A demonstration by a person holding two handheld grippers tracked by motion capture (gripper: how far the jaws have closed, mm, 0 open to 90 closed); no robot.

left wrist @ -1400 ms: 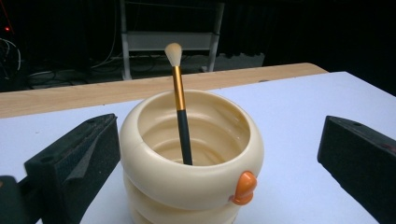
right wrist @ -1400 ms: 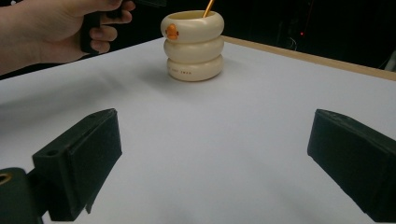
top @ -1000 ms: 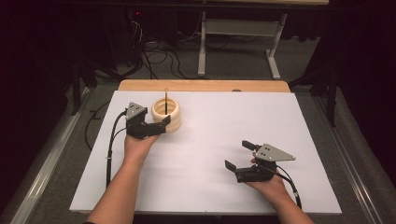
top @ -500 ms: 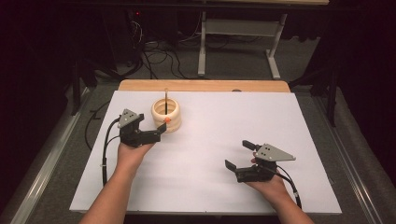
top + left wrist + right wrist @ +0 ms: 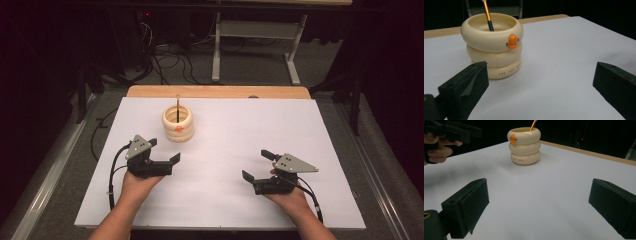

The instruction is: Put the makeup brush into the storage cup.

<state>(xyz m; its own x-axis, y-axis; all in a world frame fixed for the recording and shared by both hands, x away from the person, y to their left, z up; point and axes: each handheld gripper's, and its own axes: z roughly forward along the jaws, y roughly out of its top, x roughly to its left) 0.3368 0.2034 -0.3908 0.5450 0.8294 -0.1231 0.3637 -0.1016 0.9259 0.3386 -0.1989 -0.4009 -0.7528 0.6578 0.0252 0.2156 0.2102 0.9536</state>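
Withdrawn from the cup (image 5: 178,123), left gripper (image 5: 164,151) gapes empty; right gripper (image 5: 255,165) spread.

dark room, grey floor (image 5: 240,75), tangled cables (image 5: 170,57), metal table frame (image 5: 252,37) behind

left gripper (image 5: 162,151): black, grey three-cornered plate, black cable | right gripper (image 5: 255,165): same | forearms bare

holder (image 5: 177,123): cream, three stacked rings, orange beak (image 5: 512,41), small dark lettering on bottom ring
stick (image 5: 487,16) in holder: orange upper, black lower
desk (image 5: 300,125): white top, light wood edge at far side
left tongs (image 5: 163,150): black, grey top plate
right tongs (image 5: 259,166): black, grey top plate
floor (image 5: 380,165): grey
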